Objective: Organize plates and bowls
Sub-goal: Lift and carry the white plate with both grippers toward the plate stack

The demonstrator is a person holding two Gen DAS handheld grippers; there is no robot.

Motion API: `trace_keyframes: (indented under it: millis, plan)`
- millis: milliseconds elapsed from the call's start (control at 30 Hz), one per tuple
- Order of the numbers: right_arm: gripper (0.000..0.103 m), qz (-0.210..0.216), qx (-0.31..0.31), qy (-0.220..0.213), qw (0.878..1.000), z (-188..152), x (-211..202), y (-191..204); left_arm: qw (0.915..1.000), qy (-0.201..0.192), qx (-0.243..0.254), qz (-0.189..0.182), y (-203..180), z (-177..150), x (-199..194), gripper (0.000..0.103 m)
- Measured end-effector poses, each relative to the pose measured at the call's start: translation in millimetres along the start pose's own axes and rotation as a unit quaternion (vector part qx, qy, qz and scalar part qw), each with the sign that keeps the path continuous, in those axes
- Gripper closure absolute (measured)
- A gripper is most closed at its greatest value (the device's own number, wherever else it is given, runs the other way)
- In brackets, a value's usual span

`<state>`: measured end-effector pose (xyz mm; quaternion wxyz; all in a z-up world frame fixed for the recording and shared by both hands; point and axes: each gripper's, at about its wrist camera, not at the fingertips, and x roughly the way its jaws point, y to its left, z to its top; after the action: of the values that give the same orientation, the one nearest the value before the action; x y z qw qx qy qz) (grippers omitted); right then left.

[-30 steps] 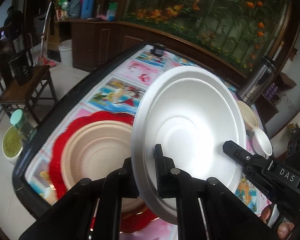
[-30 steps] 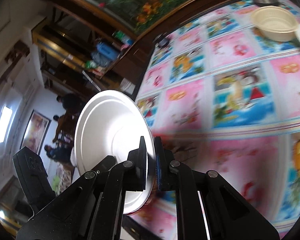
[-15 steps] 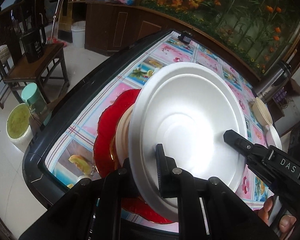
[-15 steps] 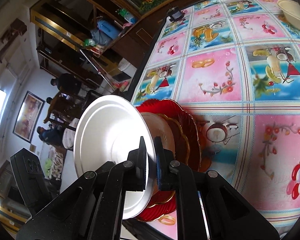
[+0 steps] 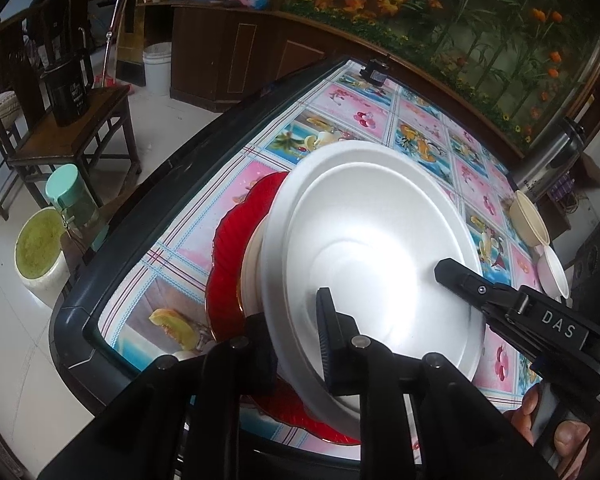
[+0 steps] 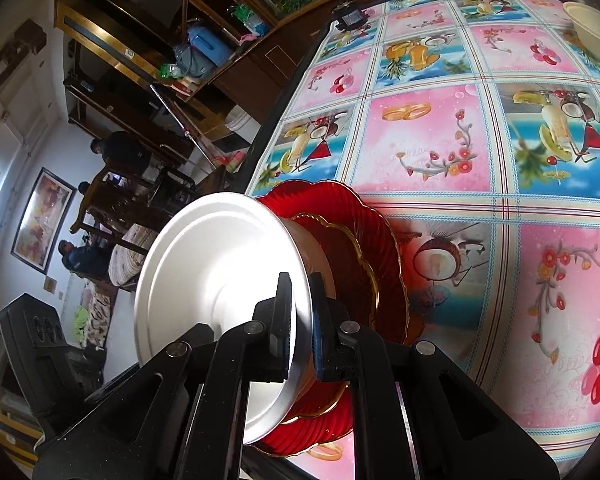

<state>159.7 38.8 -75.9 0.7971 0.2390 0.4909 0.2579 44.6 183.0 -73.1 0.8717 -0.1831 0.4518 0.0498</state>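
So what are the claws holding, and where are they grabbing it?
Both hold the white plate by its rim. The right claw pinches the near edge; the left claw's jaws, just opening, straddle the edge, and a firm grip cannot be told.

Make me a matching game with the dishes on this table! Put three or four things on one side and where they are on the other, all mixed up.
Things:
1. white plate
2. red plate
3. beige bowl
4. black chair

Places:
A. on the floor beside the table
B. bottom of the stack
C. top of the stack, between gripper fingers
D. far end of the table

Pairs: 1-C, 2-B, 3-D, 4-A
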Motion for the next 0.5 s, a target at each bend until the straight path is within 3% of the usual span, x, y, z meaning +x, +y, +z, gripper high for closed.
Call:
trace_keyframes:
  millis: [133, 167, 267, 500]
  plan:
    - [0.095, -0.002, -0.001, 0.001, 1.0, -0.7, 1.0, -0.2, 0.9994, -0.019, 0.022, 0.02, -5.1, -1.3, -10.3, 0.079]
    - [0.095, -0.004, -0.001, -0.001, 1.0, -1.2, 0.6, -0.1, 0.9987, -0.023, 0.028, 0.035, -6.1, -1.6, -12.4, 0.065]
    - [0.095, -0.009, 0.003, -0.001, 1.0, -0.8, 0.5, -2.5, 0.9953, -0.053, 0.037, 0.071, -4.8, -2.2, -23.5, 0.042]
    - [0.095, -0.012, -0.003, -0.001, 1.0, -2.1, -1.6, -3.3, 0.9924, -0.081, 0.013, 0.092, 16.6, 0.6, -41.0, 0.042]
